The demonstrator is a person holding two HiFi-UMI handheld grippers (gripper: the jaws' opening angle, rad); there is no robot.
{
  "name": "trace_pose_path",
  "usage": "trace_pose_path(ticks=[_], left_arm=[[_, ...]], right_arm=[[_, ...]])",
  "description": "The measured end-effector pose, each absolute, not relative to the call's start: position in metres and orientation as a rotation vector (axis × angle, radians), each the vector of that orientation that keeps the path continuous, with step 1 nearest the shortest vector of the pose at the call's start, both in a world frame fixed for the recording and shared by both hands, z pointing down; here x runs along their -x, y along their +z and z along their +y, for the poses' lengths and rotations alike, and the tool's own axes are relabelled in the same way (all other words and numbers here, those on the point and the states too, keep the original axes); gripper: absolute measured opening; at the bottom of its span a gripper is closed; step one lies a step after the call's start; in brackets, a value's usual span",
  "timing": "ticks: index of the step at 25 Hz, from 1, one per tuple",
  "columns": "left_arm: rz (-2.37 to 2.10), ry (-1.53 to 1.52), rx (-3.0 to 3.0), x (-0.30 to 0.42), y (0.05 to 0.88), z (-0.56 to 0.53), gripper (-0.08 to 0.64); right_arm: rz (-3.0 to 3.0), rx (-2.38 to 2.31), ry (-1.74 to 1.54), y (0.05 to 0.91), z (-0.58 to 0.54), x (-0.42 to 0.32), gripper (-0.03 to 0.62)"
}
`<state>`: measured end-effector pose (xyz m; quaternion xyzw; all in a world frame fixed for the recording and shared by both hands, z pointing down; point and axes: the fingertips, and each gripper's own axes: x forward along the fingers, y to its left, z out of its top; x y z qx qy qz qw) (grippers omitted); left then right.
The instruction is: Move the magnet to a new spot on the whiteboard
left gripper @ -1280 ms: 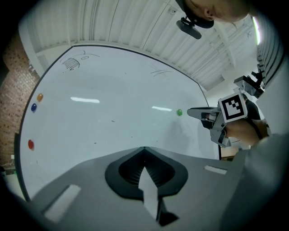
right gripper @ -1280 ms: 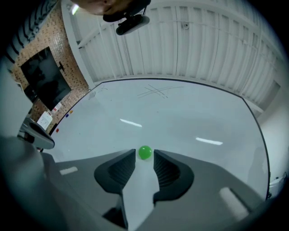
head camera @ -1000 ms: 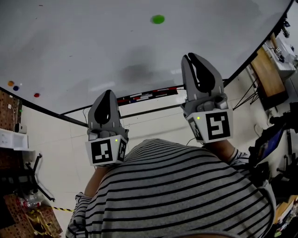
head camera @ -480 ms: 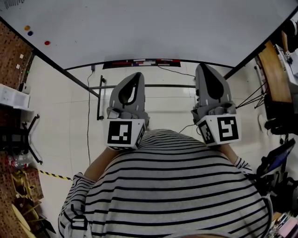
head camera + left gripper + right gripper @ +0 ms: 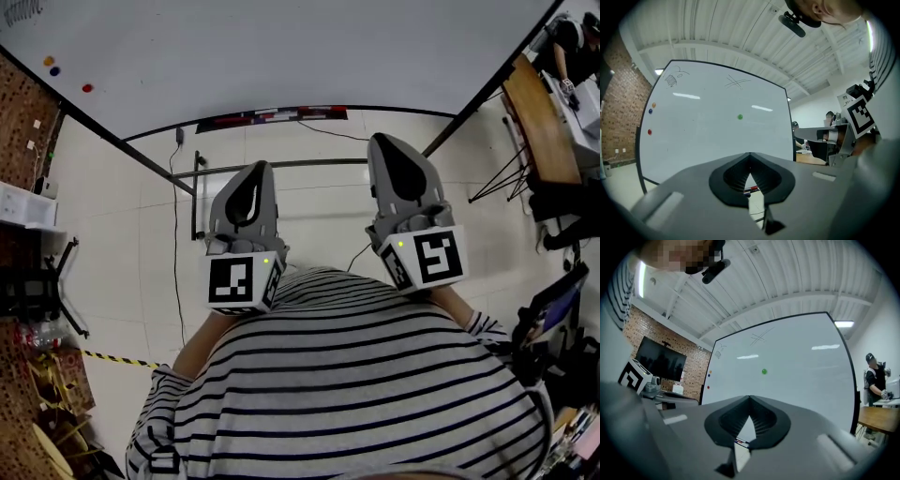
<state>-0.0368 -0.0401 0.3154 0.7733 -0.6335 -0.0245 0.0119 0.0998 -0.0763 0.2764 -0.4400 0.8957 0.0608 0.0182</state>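
The green magnet [image 5: 739, 116] sticks to the middle of the whiteboard [image 5: 703, 136], well away from both grippers; it also shows in the right gripper view [image 5: 764, 371]. The head view cuts it off and shows only the lower part of the whiteboard [image 5: 281, 56]. My left gripper [image 5: 259, 171] and right gripper [image 5: 385, 141] are held low in front of a striped shirt, over the floor, and point toward the board. Both are shut, with nothing between their jaws. The left gripper's jaws [image 5: 750, 155] and the right gripper's jaws [image 5: 750, 398] meet at the tips.
Orange, blue and red magnets [image 5: 87, 88] sit at the board's left edge. A tray with markers [image 5: 272, 116] runs along its bottom, above the stand's bar [image 5: 281, 166]. A brick wall [image 5: 19, 122] is at left. A wooden table [image 5: 534, 122] and a person [image 5: 874, 376] are at right.
Both grippers have come back from the board and dropped lower. The right gripper's jaws have closed. The head view has tilted down, so the green magnet has left it.
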Motion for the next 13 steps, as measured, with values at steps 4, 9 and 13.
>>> trace_pose_path(ticks=[4,9,13], left_arm=[[-1.957,-0.08,-2.439,0.045,0.308,-0.043,0.015],[-1.956,-0.077,-2.446,0.071,0.304,-0.039,0.015],[-2.029,-0.011,-2.34,0.117,0.319,-0.021,0.015]], right_arm=[[2.767,1.397,0.206,0.27,-0.076,-0.092,0.0],[2.75,1.43,0.261,0.265,-0.077,-0.071,0.0],[2.785,1.324,0.244,0.272,-0.075,-0.026,0.0]])
